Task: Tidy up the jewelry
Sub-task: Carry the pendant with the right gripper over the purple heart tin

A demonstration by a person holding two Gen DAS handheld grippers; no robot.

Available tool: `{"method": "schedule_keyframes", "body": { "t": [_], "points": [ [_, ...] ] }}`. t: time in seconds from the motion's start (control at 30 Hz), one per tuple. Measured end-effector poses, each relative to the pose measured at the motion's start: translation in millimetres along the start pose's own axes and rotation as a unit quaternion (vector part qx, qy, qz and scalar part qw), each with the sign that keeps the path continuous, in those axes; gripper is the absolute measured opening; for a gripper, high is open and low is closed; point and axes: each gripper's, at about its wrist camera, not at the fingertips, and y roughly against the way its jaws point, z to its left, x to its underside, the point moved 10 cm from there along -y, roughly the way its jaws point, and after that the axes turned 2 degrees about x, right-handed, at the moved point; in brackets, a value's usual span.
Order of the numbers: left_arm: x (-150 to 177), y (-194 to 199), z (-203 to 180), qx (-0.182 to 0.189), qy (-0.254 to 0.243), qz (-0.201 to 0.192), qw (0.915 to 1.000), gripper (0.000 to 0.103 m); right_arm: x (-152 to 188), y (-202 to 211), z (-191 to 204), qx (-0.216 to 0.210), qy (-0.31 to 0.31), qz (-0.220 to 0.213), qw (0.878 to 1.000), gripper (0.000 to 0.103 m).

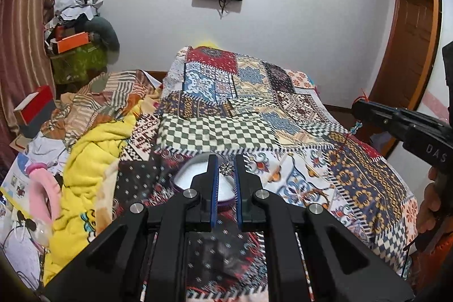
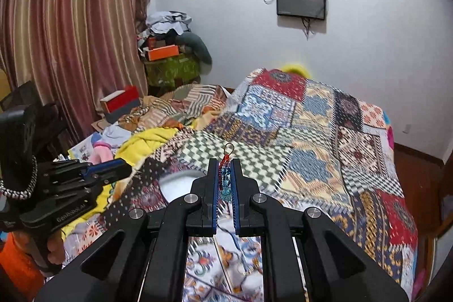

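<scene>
- The left gripper (image 1: pixel 226 170) has its blue-padded jaws drawn close, pinching a small silver star-shaped ornament (image 1: pixel 226 169) right at the fingertips, above the white-lined oval jewelry box with a purple rim (image 1: pixel 192 177), which sits on the patchwork bedspread (image 1: pixel 254 109).
- The right gripper (image 2: pixel 225 177) is likewise nearly shut, gripping a beaded piece in red and pale blue with a small wire loop (image 2: pixel 225 174); the loop pokes out past the fingertips at 12 o'clock. In the left wrist view a thin red thread and blue beads dangle below that tool at about 3 o'clock.
- From the right wrist view the oval box (image 2: pixel 175 184) lies at roughly 10 o'clock of the right fingertips, near but apart.
- Handling, as a judgement: both pieces look very light, so weight is no concern; slipping is. The star is stiff, thin and probably spiky, best held flat across its faces, with gentle pressure to avoid bending the points.
- The beaded piece seems limp and stringy; it will swing and may snag on the cloth. Holding it on the bead cluster near the loop, not the thread, looks safest.
- Release low over the box lining so neither bounces out.
</scene>
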Motion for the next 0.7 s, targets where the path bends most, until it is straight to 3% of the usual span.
{"method": "schedule_keyframes", "body": {
  "t": [0.37, 0.7],
  "points": [
    [-12.7, -24.1, 22.3, -0.005, 0.008, 0.003, 0.9999, 0.009, -5.8, -46.3, 28.9, -0.044, 0.012, 0.017, 0.999, 0.007],
    [-11.2, -55.0, 33.4, -0.007, 0.004, 0.03, 0.9995, 0.009, -3.0, -90.6, 43.1, -0.071, 0.017, 0.054, 0.996, 0.007]
  ]
}}
